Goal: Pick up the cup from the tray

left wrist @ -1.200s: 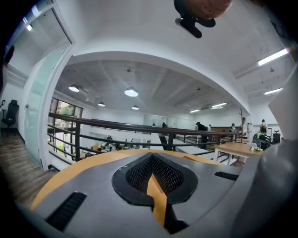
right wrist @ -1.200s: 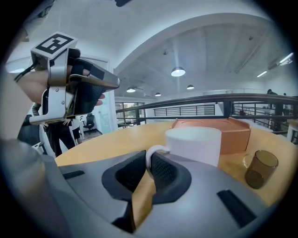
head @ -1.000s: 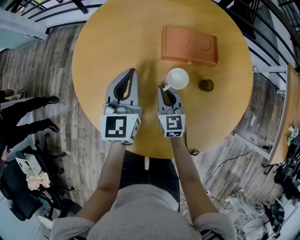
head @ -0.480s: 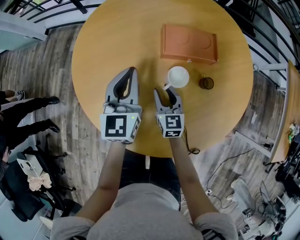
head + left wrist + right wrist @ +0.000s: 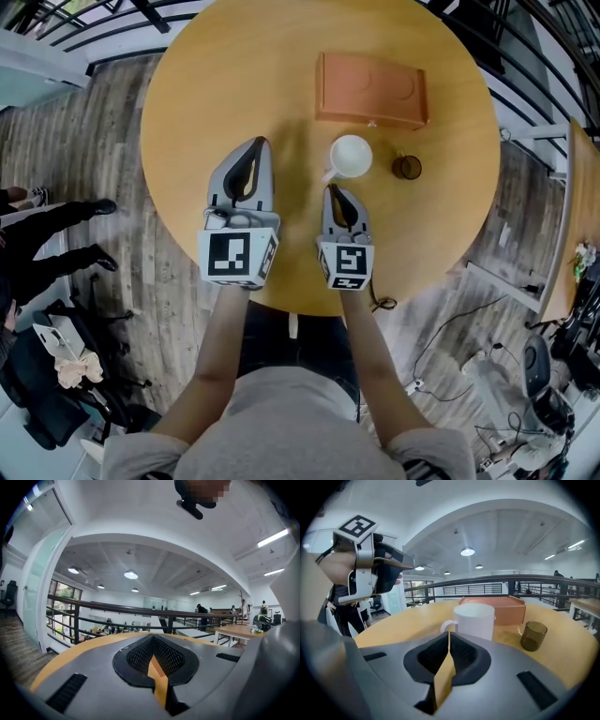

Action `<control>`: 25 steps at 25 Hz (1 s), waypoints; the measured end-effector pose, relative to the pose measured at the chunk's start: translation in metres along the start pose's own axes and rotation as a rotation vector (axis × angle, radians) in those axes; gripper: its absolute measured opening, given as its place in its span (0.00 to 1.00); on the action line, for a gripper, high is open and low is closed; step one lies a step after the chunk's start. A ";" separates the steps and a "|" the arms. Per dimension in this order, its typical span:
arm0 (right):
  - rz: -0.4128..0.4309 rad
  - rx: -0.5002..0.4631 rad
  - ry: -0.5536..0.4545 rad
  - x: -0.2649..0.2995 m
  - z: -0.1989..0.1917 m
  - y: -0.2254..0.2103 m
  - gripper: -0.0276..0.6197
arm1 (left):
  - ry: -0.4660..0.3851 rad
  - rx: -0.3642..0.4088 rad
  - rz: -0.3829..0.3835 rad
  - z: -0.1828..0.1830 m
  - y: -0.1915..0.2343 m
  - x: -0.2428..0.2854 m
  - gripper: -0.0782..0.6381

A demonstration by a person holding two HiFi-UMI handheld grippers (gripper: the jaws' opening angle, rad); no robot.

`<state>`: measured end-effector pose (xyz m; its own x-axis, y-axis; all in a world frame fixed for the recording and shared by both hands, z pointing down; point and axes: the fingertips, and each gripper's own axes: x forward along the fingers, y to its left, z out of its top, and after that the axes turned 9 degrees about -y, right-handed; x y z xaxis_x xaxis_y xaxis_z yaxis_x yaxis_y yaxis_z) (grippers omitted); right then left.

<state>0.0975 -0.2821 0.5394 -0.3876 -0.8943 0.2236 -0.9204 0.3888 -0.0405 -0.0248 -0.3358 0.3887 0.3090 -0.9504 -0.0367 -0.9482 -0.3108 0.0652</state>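
The white cup (image 5: pixel 352 156) stands on the tabletop (image 5: pixel 206 94) just beside the orange tray (image 5: pixel 370 89), its handle toward the right tool (image 5: pixel 335 190). That tool's jaws have just been closing and now meet on nothing. The left tool (image 5: pixel 258 142) is likewise pressed together and empty.

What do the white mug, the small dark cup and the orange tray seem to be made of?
The white mug looks like glazed ceramic: opaque, thick-walled. The small dark cup is likely tinted glass or plastic: its brownish wall is see-through. The orange tray may be matte plastic or silicone: no gloss, moulded round recesses.
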 end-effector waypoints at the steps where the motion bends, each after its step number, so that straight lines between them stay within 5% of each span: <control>1: -0.009 0.014 -0.010 -0.003 0.005 -0.002 0.06 | -0.002 -0.001 -0.002 0.001 -0.001 0.000 0.11; 25: -0.164 0.025 -0.230 -0.054 0.127 -0.041 0.05 | -0.036 -0.025 -0.090 0.021 -0.039 -0.010 0.11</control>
<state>0.1495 -0.2776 0.4052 -0.2317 -0.9728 0.0024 -0.9718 0.2313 -0.0465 0.0078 -0.3134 0.3660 0.3896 -0.9175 -0.0796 -0.9145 -0.3957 0.0846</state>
